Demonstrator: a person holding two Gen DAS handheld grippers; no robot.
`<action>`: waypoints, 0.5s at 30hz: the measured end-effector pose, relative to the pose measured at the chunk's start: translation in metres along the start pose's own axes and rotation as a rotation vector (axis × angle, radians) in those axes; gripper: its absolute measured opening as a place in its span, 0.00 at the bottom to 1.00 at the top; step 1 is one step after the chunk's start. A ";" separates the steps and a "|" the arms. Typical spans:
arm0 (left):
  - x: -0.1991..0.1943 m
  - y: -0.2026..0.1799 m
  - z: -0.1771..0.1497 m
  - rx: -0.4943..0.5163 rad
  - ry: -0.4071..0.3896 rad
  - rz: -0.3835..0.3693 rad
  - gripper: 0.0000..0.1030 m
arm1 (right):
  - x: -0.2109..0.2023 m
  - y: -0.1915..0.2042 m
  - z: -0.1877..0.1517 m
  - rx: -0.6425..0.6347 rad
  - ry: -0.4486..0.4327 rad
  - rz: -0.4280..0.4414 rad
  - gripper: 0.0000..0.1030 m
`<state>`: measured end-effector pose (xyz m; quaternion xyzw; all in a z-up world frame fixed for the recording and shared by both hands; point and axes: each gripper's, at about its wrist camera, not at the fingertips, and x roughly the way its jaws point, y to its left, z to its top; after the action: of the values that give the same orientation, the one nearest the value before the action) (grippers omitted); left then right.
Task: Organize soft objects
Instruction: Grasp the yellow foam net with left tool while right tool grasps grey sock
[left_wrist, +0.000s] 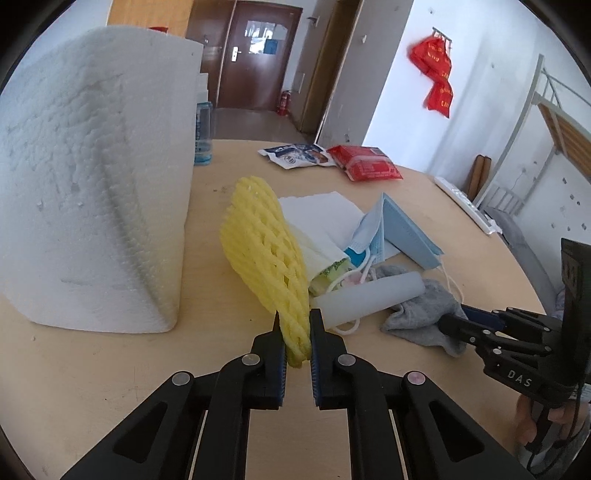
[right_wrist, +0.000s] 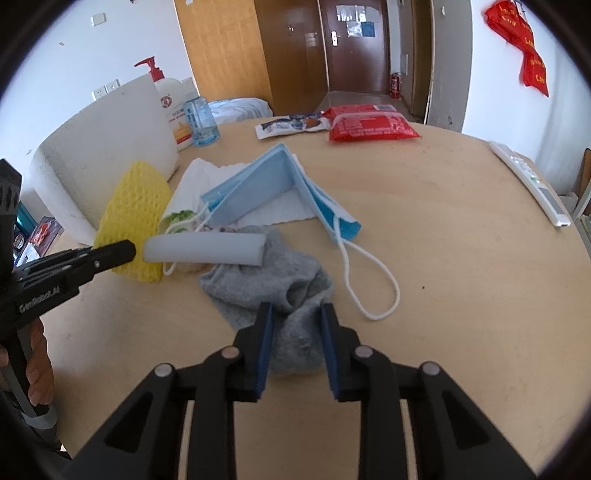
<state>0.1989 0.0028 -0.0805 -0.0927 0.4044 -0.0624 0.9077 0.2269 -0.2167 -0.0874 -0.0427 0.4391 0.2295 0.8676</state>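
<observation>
Nearest, the left gripper (left_wrist: 294, 325) has its fingers clenched on the lower end of the yellow foam fruit net (left_wrist: 264, 254), which stands up off the light wooden tabletop (left_wrist: 92, 369). The right gripper (right_wrist: 297, 319) has its fingers pressed on the near end of the crumpled grey sock (right_wrist: 273, 284), which lies flat on the tabletop. Bare tabletop runs in front of the sock to the near rim, and wide to its right. Just behind the sock lies a pale grey foam cylinder (right_wrist: 205, 249), then the folded blue face mask (right_wrist: 258, 188) on a white paper towel (right_wrist: 207, 173). Left of the sock, the big white foam block (left_wrist: 92, 177) walls that side. Far behind the sock, a red packet (right_wrist: 369, 123) lies near the far rim.
</observation>
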 end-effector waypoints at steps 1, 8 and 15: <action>-0.001 0.001 0.000 0.000 -0.004 0.006 0.11 | 0.001 -0.001 0.000 0.004 0.006 -0.001 0.29; -0.004 0.001 -0.001 0.012 -0.007 0.012 0.10 | 0.001 0.003 -0.001 -0.012 0.005 -0.004 0.21; -0.019 0.001 0.000 0.008 -0.065 0.009 0.10 | -0.003 -0.001 -0.005 0.019 0.004 0.015 0.09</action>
<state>0.1862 0.0076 -0.0675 -0.0893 0.3750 -0.0566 0.9210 0.2224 -0.2199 -0.0880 -0.0316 0.4433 0.2318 0.8653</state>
